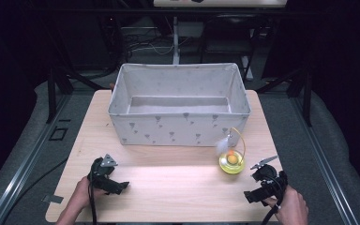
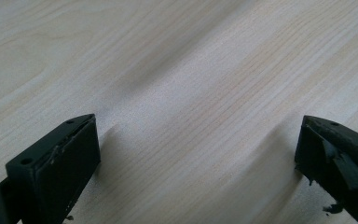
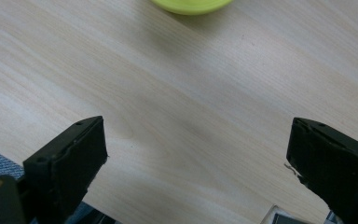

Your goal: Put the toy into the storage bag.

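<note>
Nearest the high camera, at the desk's [image 1: 168,187] front edge, a person's two hands each hold a tool. The left tool [image 1: 107,180] sits at about seven o'clock on the desk, gripped by the left hand [image 1: 82,194], its grey three-cornered plate on top. In the left gripper view that tool [image 2: 198,154] has its jaws spread wide apart, with nothing but pale wood grain between them. The right tool [image 1: 265,185] sits at about five o'clock, held by the right hand [image 1: 293,206], a cable trailing from it toward the front edge. In the right gripper view the right tool [image 3: 198,154] is likewise released, jaws far apart over bare wood. Just beyond it, at roughly four o'clock on the desk, lies a small yellow-green dish-shaped toy [image 1: 232,161] with an orange ball in it, a thin wire arch rising over it and a white feathery tuft on the arch. Its yellow-green rim [image 3: 191,5] peeks in at the top of the right gripper view. Behind the toy, from the desk's middle toward twelve o'clock, stands a large open fabric bin [image 1: 178,126], light grey with small printed motifs; the toy is just beside its front right corner.
</note>
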`<move>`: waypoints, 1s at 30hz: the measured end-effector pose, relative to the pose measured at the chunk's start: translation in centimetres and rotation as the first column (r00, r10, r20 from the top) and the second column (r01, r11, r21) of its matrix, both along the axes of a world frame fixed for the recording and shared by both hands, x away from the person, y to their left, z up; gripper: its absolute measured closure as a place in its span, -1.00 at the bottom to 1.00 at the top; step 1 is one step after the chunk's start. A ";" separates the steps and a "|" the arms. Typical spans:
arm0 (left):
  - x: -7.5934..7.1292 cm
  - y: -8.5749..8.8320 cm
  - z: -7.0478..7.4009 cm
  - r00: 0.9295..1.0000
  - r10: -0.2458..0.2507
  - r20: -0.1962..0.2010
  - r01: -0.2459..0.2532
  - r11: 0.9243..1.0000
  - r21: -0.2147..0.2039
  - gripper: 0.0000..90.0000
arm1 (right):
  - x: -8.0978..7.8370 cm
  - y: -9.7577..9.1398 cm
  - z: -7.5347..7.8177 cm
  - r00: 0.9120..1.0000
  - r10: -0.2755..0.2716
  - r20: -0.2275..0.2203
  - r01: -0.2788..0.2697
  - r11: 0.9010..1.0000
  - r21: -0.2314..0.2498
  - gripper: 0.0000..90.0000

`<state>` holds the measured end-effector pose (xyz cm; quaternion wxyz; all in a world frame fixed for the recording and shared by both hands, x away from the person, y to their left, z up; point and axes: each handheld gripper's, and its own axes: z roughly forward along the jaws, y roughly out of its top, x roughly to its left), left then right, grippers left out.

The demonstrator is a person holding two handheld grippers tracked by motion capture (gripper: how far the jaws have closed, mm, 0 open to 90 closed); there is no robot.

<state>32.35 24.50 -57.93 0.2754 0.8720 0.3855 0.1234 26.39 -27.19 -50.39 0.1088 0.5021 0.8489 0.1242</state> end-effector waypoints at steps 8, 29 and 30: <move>0.0 0.0 0.0 1.000 -0.003 -0.001 0.003 1.000 0.000 -1.00 | 0.1 0.2 0.1 1.000 0.011 -0.015 -0.011 1.000 -0.021 -0.91; -0.2 0.1 -0.1 1.000 0.006 0.006 -0.006 1.000 -0.007 -1.00 | 0.9 1.7 2.8 0.997 0.058 -0.041 -0.060 0.998 -0.029 -0.91; -0.2 0.1 -0.1 1.000 0.005 0.004 -0.005 1.000 -0.007 -1.00 | 0.9 1.8 2.9 0.998 0.057 -0.039 -0.058 0.998 -0.024 -0.91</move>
